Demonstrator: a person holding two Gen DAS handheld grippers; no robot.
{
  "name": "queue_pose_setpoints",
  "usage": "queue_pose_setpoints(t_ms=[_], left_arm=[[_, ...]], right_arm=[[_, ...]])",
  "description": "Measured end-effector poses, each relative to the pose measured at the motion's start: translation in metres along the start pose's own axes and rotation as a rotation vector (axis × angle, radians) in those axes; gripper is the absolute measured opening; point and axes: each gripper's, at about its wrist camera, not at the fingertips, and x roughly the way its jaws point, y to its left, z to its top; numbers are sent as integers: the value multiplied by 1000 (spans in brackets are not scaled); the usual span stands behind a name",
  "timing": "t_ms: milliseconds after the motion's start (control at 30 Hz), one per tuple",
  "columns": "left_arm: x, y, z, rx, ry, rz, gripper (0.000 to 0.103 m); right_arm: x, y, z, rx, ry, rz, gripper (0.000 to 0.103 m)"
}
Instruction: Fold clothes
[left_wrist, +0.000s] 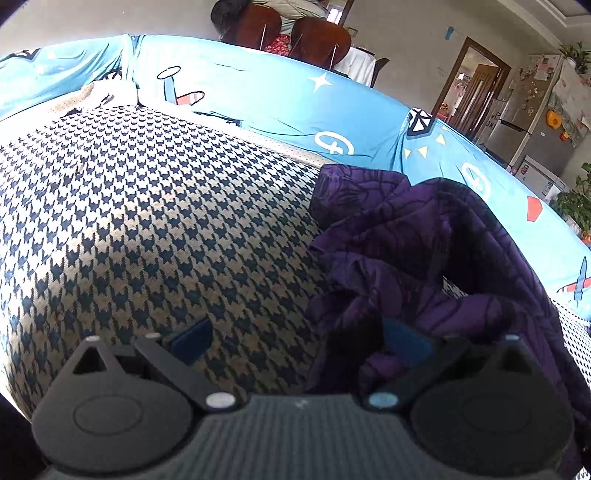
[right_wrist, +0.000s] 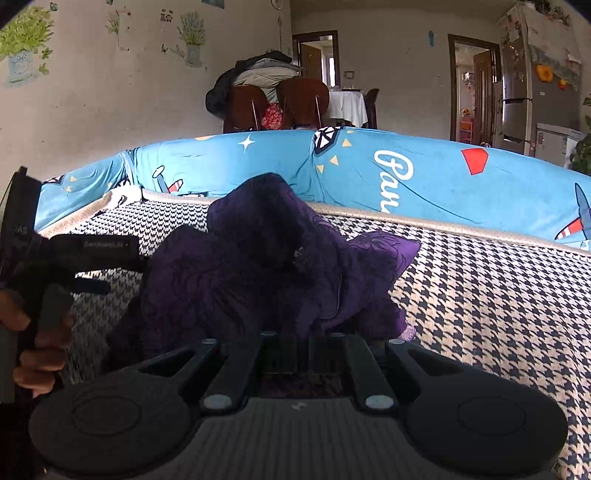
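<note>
A crumpled dark purple garment (left_wrist: 406, 240) (right_wrist: 258, 266) lies on the sofa seat with its houndstooth cover (left_wrist: 147, 221) (right_wrist: 480, 295). My left gripper (left_wrist: 299, 343) is open just above the seat; its right finger (left_wrist: 406, 343) is partly buried in the garment's edge and its left finger (left_wrist: 192, 339) is over bare cover. My right gripper (right_wrist: 303, 339) is shut, its tips sunk in the near edge of the purple cloth, which bunches up into a peak in front of it. In the right wrist view a person's hand (right_wrist: 37, 332) holds the left gripper (right_wrist: 92, 284) at the garment's left side.
The sofa's back, in a blue printed cover (left_wrist: 277, 103) (right_wrist: 406, 173), runs along the far edge of the seat. Behind it stand brown chairs piled with clothes (right_wrist: 273, 96), a white-clothed table (right_wrist: 347, 103), a fridge (right_wrist: 517, 92) and doorways.
</note>
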Motion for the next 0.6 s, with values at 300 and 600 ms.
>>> queue_pose_setpoints(t_ms=[300, 600], left_arm=[[5, -26, -23, 126, 21, 11, 103], [-5, -43, -50, 278, 24, 20, 103]], right_arm=[[-1, -5, -20, 46, 99, 3, 9], [-17, -25, -3, 170, -96, -92, 52]])
